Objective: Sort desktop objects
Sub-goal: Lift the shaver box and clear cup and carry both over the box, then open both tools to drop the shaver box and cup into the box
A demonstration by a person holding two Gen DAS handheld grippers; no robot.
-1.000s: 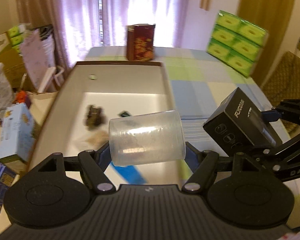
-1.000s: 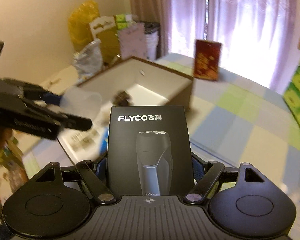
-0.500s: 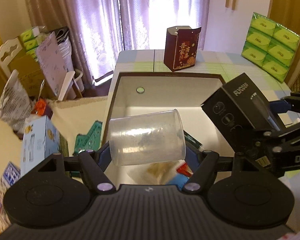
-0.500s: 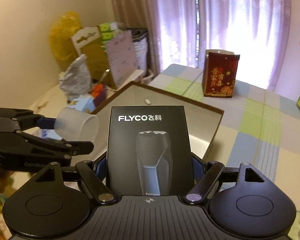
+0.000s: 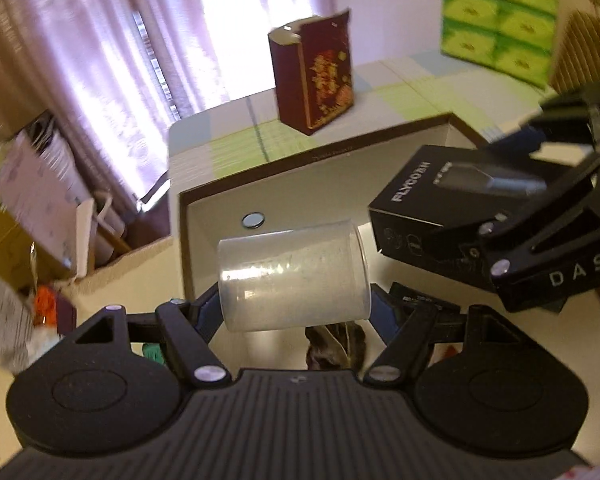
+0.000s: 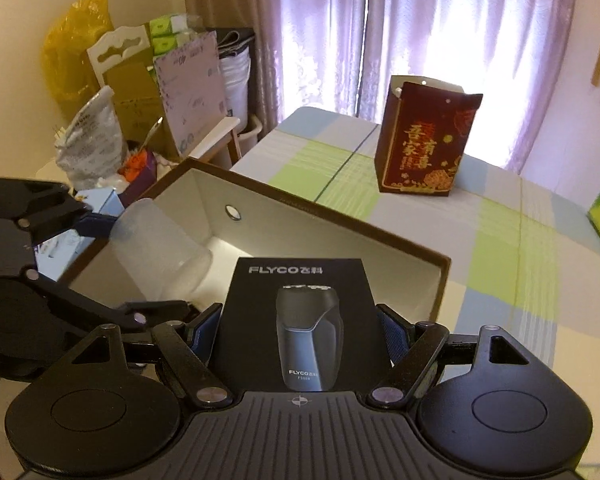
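My left gripper (image 5: 296, 312) pinches the clear plastic cup (image 5: 294, 280) sideways above the open box (image 6: 324, 216); my right gripper (image 6: 300, 336) clamps the black shaver box (image 6: 300, 320) over it too, just right of the cup. Beyond, a red gift bag (image 6: 424, 144) stands on the checked tablecloth (image 6: 500, 256).

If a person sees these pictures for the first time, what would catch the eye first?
Probably the two held objects: the left tool grips a clear plastic cup lying sideways, the right tool a black FLYCO shaver box. Both hang over the open white-lined box on the checked tablecloth.
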